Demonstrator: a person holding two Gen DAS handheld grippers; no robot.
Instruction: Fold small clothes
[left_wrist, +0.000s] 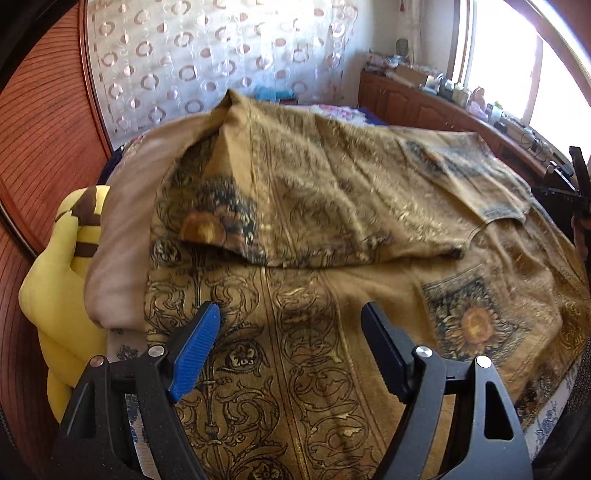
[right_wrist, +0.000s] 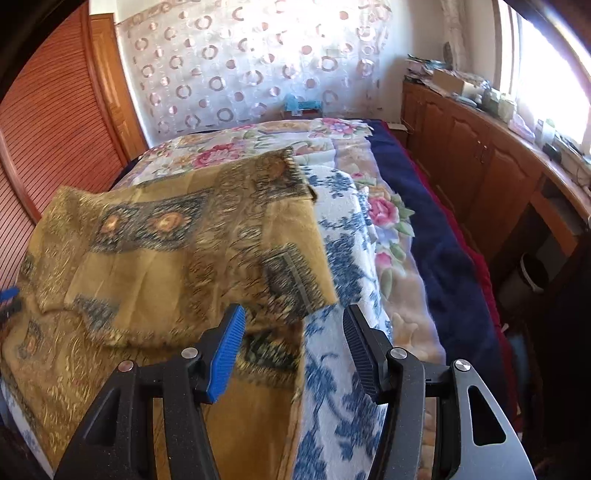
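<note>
A golden-brown garment with black scroll print and sunflower patches (left_wrist: 314, 288) lies on the bed, its far part folded over toward me (left_wrist: 332, 192). My left gripper (left_wrist: 291, 325) is open and empty just above the near flat part. In the right wrist view the garment (right_wrist: 177, 251) lies left of centre, its folded edge blurred. My right gripper (right_wrist: 293, 325) is open and empty at the garment's right edge, over the blue-and-white cloth. The right gripper also shows at the right rim of the left wrist view (left_wrist: 576, 192).
A blue-and-white floral cover (right_wrist: 343, 258), a flowered blanket (right_wrist: 388, 221) and a dark blue blanket (right_wrist: 443, 240) lie on the bed. A yellow plush toy (left_wrist: 66, 280) sits at the left. Wooden cabinets (right_wrist: 480, 155) line the right wall; a slatted wardrobe (left_wrist: 44, 129) stands left.
</note>
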